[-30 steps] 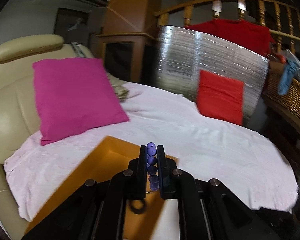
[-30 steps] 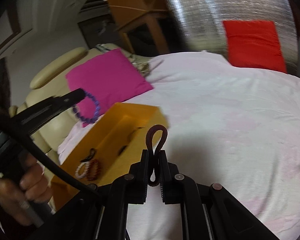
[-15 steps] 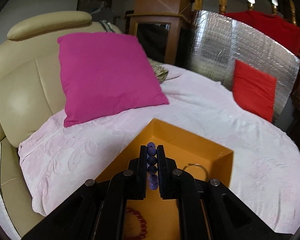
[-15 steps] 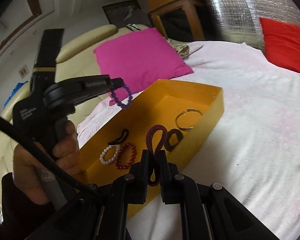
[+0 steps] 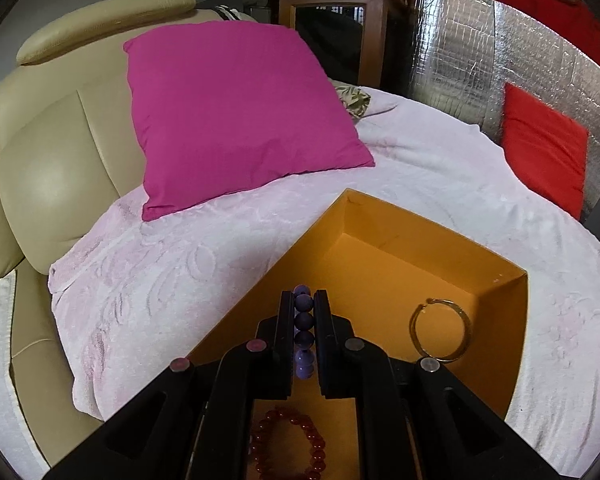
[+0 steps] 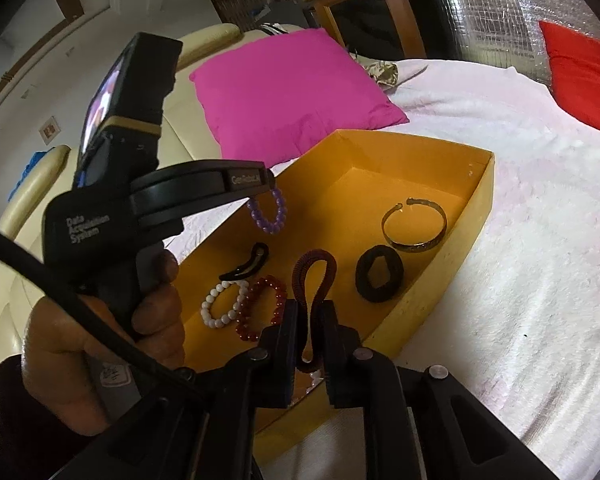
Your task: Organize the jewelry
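**Both tongs loaded above the yellow box**

Your left tongs (image 5: 304,312) are pinching the purple bead bracelet (image 5: 303,322), its beads lined up in a row between the two fingers. From the right wrist view the same bracelet (image 6: 269,212) hangs as a loop from the tip of the left tongs (image 6: 266,188), suspended over the near-left part of the yellow box (image 6: 482,196) and not touching its floor.

Your right tongs (image 6: 310,320) are pressed on a dark red coiled band (image 6: 314,276), which stands up as a narrow loop above the fingertips, over the near edge of the box.

Inside the box lie, well apart from each other in most cases: a gold open bangle (image 6: 414,226) toward the far right wall, a black hair tie (image 6: 379,278) just beside it, a black curved clip (image 6: 246,262) toward the left, and a white bead bracelet (image 6: 224,306) touching a red bead bracelet (image 6: 262,306) (these two sit side by side nearest you).

The box rests on a bed with a pale pink cover (image 6: 520,260). A magenta pillow (image 6: 288,92) leans at the head of it, against a cream padded headboard (image 5: 60,152), and a red cushion (image 5: 544,148) stands against a silver foil panel (image 5: 460,48).
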Demonstrator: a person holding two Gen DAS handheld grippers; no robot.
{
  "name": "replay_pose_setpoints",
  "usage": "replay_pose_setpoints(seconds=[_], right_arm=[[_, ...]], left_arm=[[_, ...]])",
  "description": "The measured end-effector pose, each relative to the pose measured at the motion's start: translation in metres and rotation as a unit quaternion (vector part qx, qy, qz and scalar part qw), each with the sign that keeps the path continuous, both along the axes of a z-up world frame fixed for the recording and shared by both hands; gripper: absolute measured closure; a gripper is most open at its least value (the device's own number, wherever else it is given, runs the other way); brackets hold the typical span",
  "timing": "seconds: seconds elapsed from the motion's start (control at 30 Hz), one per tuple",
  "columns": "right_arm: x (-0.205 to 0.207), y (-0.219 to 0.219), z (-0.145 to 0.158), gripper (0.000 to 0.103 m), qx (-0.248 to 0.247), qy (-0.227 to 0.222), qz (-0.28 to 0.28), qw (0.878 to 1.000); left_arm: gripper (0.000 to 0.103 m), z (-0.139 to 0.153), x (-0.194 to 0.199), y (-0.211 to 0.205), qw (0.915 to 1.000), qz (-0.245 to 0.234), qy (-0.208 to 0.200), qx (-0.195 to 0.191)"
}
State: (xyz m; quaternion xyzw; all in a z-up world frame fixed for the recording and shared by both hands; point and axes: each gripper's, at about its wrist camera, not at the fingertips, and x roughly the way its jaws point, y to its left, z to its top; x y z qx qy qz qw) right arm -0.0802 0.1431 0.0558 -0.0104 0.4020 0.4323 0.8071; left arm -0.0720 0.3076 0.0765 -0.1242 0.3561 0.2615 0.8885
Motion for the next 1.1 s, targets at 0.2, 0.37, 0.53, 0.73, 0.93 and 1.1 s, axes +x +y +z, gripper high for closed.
replay_pose_setpoints(seconds=[0.2,0.37,0.53,0.73,0.93,1.1], right_arm=[[-0.001,0.004,-0.002,0.089,-0.003,-0.003,0.002,1.000],[0.000,0.008,-0.005,0.089,-0.007,-0.003,0.000,1.000],[0.002,0.008,-0.007,0.089,-0.006,-0.002,-0.004,1.000],[0.001,0.007,-0.006,0.088,-0.005,-0.009,-0.012,1.000],[0.003,0.001,-0.003,0.079,0.004,-0.007,-0.017,1.000],[0.000,-0.003,-0.001,0.080,0.006,-0.014,-0.017,1.000]], left_arm=[[0.093,-0.002,0.001,-0.003,0.9998,0.004,0.010,0.018],[0.093,-0.003,0.002,-0.005,0.9995,0.006,0.015,0.026],[0.093,-0.005,0.005,-0.007,0.9992,0.005,0.022,0.034],[0.093,-0.004,0.005,-0.009,0.9987,0.006,0.021,0.045],[0.070,0.001,0.006,-0.015,0.9978,0.000,0.012,0.065],[0.052,0.011,0.001,-0.022,0.9962,0.000,-0.014,0.086]])
